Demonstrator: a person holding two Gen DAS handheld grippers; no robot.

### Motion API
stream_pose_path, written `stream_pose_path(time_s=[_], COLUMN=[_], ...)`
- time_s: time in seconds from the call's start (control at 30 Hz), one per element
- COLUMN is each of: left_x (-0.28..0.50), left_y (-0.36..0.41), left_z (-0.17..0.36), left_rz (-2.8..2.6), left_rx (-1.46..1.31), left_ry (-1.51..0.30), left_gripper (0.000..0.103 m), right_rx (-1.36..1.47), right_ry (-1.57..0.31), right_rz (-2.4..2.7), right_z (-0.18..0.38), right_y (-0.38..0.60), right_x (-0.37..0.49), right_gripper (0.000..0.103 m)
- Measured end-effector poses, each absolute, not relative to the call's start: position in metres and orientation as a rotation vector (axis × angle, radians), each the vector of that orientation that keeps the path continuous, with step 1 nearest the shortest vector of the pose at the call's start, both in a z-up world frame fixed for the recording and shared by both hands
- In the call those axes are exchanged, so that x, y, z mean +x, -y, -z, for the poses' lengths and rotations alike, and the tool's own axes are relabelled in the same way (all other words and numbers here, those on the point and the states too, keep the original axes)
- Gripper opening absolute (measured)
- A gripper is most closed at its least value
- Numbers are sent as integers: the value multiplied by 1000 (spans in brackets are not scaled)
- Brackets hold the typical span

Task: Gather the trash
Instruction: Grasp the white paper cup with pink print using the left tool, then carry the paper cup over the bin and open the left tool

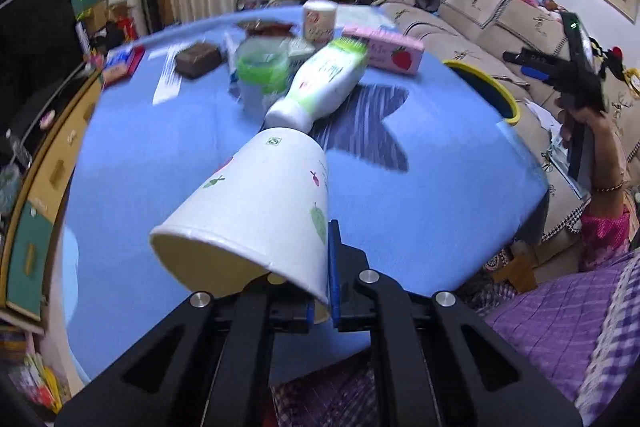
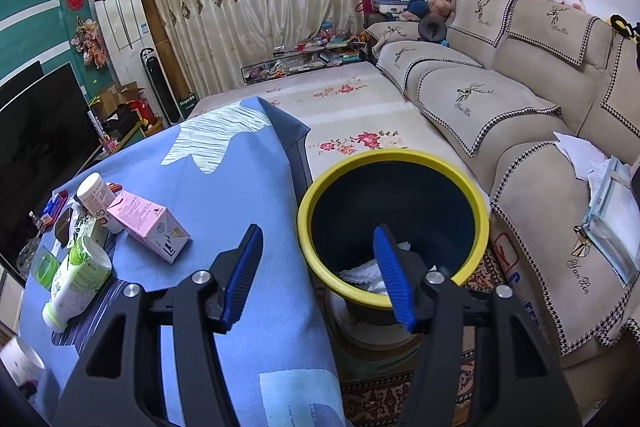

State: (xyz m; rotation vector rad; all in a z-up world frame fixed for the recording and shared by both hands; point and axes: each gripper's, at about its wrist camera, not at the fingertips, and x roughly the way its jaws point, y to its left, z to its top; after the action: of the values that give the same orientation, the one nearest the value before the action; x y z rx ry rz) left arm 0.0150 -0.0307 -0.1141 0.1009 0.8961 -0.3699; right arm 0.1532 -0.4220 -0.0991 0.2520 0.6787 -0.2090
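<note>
My left gripper [image 1: 320, 307] is shut on the rim of a white paper cup [image 1: 256, 211] and holds it tilted above the blue tablecloth [image 1: 420, 203]. The cup also shows at the lower left edge of the right wrist view [image 2: 20, 359]. My right gripper [image 2: 320, 267] is open and empty, over the table edge beside the dark bin with a yellow rim [image 2: 394, 157]; white paper lies in the bin. The bin also shows in the left wrist view [image 1: 486, 87]. A white and green bottle [image 1: 320, 83] [image 2: 78, 279] lies on its side on the table.
A pink carton [image 2: 150, 229] [image 1: 386, 51], a white tub [image 1: 318, 21] [image 2: 98, 201], a green-lidded plastic cup [image 1: 262, 71], a brown packet [image 1: 198, 59] and papers lie on the table. A beige sofa [image 2: 520, 107] stands right of the bin. A TV [image 2: 44, 131] is at left.
</note>
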Motion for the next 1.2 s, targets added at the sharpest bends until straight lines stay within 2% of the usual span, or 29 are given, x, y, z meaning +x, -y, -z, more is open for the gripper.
stream_pose_path(time_s=[0.27, 0.63, 0.83, 1.03, 1.07, 1.1, 1.13, 1.17, 1.2], left_x=[62, 153, 206, 246, 253, 262, 270, 279, 283], left_y=[96, 274, 373, 437, 445, 452, 459, 462, 463], left_z=[77, 55, 78, 111, 115, 120, 126, 131, 131], left_rz=[569, 855, 923, 897, 889, 879, 863, 835, 818], left_rx=[117, 194, 197, 217, 213, 210, 213, 208, 203], left_ry=[-834, -777, -858, -898, -898, -898, -897, -885, -875], left_gripper=[6, 6, 6, 8, 13, 33, 61, 71, 73], right_rx=[234, 257, 295, 321, 323, 325, 326, 328, 328], right_ry=[-657, -649, -669, -696, -700, -706, -709, -713, -713], right_rz=[269, 393, 435, 455, 456, 459, 459, 457, 457], right_z=[95, 95, 107, 120, 121, 123, 124, 125, 125], right_y=[435, 486, 515, 533, 534, 535, 535, 535, 536], right_x=[142, 120, 115, 114, 115, 116, 117, 117, 118], right_gripper=[55, 55, 55, 55, 55, 55, 55, 55, 55])
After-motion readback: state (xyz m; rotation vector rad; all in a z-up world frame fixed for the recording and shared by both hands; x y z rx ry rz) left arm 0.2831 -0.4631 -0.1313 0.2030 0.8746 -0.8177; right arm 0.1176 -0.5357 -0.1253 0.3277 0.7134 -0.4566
